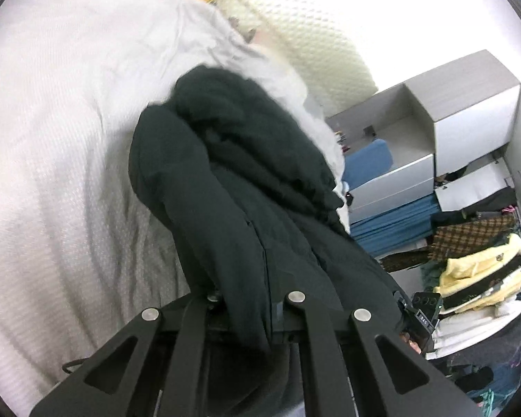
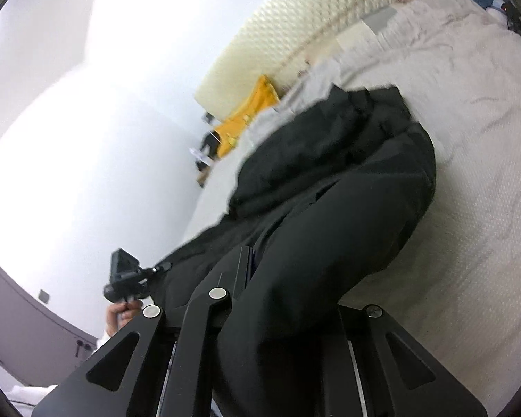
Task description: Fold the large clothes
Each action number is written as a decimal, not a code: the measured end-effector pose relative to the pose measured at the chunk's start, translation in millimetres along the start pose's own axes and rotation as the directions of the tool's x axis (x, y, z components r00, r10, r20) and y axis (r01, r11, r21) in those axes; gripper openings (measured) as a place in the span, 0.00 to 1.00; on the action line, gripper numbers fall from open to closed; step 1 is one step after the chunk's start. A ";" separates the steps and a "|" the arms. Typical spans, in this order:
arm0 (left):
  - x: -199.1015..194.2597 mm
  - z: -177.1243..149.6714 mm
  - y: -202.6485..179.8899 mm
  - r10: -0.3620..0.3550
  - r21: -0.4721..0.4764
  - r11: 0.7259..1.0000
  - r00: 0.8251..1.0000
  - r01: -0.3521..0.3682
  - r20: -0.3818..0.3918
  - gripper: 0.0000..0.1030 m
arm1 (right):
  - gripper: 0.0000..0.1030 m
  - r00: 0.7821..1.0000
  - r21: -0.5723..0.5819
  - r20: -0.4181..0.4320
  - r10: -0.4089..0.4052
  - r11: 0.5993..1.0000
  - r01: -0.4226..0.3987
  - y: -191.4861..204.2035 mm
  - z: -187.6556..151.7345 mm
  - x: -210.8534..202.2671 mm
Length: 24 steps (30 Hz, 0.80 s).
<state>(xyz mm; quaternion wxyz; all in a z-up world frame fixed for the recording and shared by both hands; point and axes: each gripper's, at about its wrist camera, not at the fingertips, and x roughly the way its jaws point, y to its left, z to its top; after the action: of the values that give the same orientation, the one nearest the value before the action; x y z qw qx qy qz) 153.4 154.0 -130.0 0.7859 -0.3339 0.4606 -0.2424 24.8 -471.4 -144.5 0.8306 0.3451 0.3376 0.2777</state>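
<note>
A large black garment (image 1: pixel 232 180) lies bunched on a white bed cover (image 1: pixel 59 160). My left gripper (image 1: pixel 250 299) is shut on one end of it, and the cloth drapes over the fingers and hides the tips. The same black garment (image 2: pixel 330 201) fills the right wrist view. My right gripper (image 2: pixel 281 278) is shut on its other end, with cloth draped over the jaws. The left gripper (image 2: pixel 125 278), held in a hand, shows in the right wrist view at lower left.
A yellow garment (image 2: pixel 239 121) lies near the cream padded headboard (image 2: pixel 295 27). Grey drawers (image 1: pixel 434 139), blue folded cloth (image 1: pixel 392 222) and a rack of clothes (image 1: pixel 479 271) stand beside the bed on the right in the left wrist view.
</note>
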 end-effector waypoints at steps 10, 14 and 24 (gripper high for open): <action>-97.7 -26.5 -24.5 -0.002 0.022 1.000 0.999 0.000 0.054 0.01 | 0.09 0.998 -0.015 0.058 0.024 1.000 -0.023 49.8 -32.4 -40.9; -128.8 -46.9 -29.3 -0.002 0.001 1.000 0.997 0.002 0.077 0.00 | 0.09 0.998 0.000 0.055 0.018 1.000 -0.018 65.2 -55.2 -55.3; -175.0 -81.6 -38.5 0.019 -0.023 1.000 0.997 -0.018 0.077 0.00 | 0.10 0.998 0.018 0.066 0.023 1.000 -0.024 88.3 -74.9 -79.4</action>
<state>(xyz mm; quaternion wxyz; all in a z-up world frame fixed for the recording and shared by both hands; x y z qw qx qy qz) -1.8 224.6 -31.6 0.8015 -0.3477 0.4356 -0.2168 -100.9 -443.9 -88.0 0.8346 0.3660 0.3086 0.2726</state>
